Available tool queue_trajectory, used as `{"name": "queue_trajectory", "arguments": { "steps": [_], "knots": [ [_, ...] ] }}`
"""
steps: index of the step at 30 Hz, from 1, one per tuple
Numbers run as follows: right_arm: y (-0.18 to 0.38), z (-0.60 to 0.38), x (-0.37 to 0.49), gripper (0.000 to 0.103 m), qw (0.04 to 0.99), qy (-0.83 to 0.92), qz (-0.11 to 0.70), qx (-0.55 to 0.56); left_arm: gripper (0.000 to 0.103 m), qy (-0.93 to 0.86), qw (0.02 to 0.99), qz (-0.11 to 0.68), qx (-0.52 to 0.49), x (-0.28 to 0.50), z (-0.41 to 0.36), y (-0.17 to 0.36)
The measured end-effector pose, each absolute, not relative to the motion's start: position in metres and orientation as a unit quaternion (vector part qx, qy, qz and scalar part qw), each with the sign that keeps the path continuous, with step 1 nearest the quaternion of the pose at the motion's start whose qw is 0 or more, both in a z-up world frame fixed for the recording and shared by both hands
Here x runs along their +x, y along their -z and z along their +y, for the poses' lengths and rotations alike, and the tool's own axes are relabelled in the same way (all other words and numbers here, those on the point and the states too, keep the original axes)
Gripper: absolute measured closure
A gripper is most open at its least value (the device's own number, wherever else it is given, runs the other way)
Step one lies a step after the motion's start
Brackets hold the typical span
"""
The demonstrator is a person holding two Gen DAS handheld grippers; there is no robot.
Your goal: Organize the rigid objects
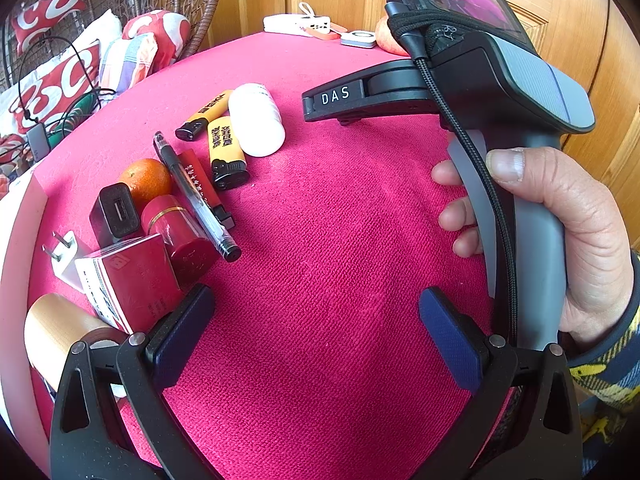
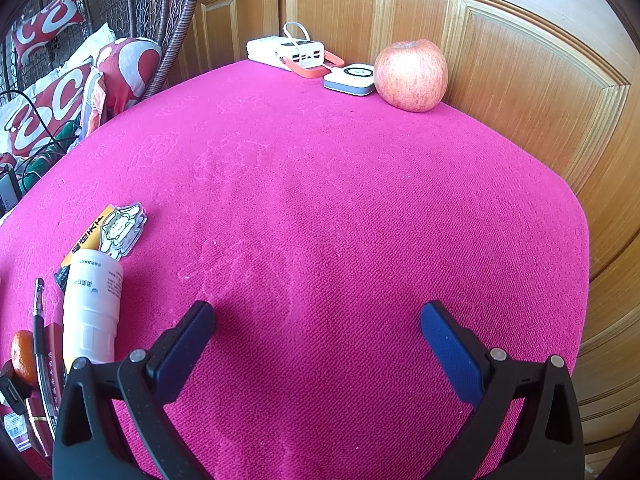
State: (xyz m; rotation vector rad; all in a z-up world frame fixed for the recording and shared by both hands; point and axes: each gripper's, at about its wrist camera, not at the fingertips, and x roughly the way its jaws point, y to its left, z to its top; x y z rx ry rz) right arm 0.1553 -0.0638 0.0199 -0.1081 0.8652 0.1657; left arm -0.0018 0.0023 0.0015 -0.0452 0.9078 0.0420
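A cluster of small objects lies on the pink tablecloth (image 1: 340, 240) at the left: two yellow lighters (image 1: 226, 152), a white bottle (image 1: 256, 120), a black pen (image 1: 196, 196), a tangerine (image 1: 148, 178), a black charger (image 1: 114, 214), a red lipstick (image 1: 180, 232), a red box (image 1: 132, 284) and a tape roll (image 1: 60, 332). My left gripper (image 1: 316, 332) is open and empty, just right of the red box. My right gripper (image 2: 318, 344) is open and empty over bare cloth; its body shows in the left wrist view (image 1: 480, 80). The white bottle (image 2: 94, 304) and pen (image 2: 38, 316) lie to its left.
At the table's far edge sit a white power bank (image 2: 286, 52), a small white device (image 2: 352, 78) and an apple (image 2: 410, 74), against wooden cabinet doors (image 2: 520, 80). A cartoon sticker (image 2: 120, 230) lies on a lighter. Cushions (image 1: 60, 80) and cables lie beyond the table's left edge.
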Motion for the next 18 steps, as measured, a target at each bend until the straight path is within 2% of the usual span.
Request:
{"name": "queue_trajectory", "arguments": {
  "steps": [4,8,12,15,18],
  "knots": [
    [-0.02,-0.064,0.155,0.0,0.903,-0.08,0.418,-0.052,0.0,-0.009,0.904,0.426,-0.042,-0.01,0.001,-0.008],
    [-0.02,-0.064,0.155,0.0,0.902,-0.081,0.421,-0.051,0.0,0.0,0.931,0.364,-0.042,-0.043,-0.001,-0.046],
    [-0.02,-0.064,0.155,0.0,0.902,-0.081,0.42,-0.051,0.0,-0.04,0.93,0.356,-0.079,-0.067,0.029,-0.075],
    [-0.02,-0.064,0.155,0.0,0.902,-0.081,0.421,-0.051,0.0,-0.074,0.922,0.372,-0.074,-0.079,0.057,-0.071],
    [-0.02,-0.064,0.155,0.0,0.902,-0.081,0.421,-0.051,0.0,-0.087,0.934,0.339,-0.069,-0.094,0.077,-0.057]
  ]
}}
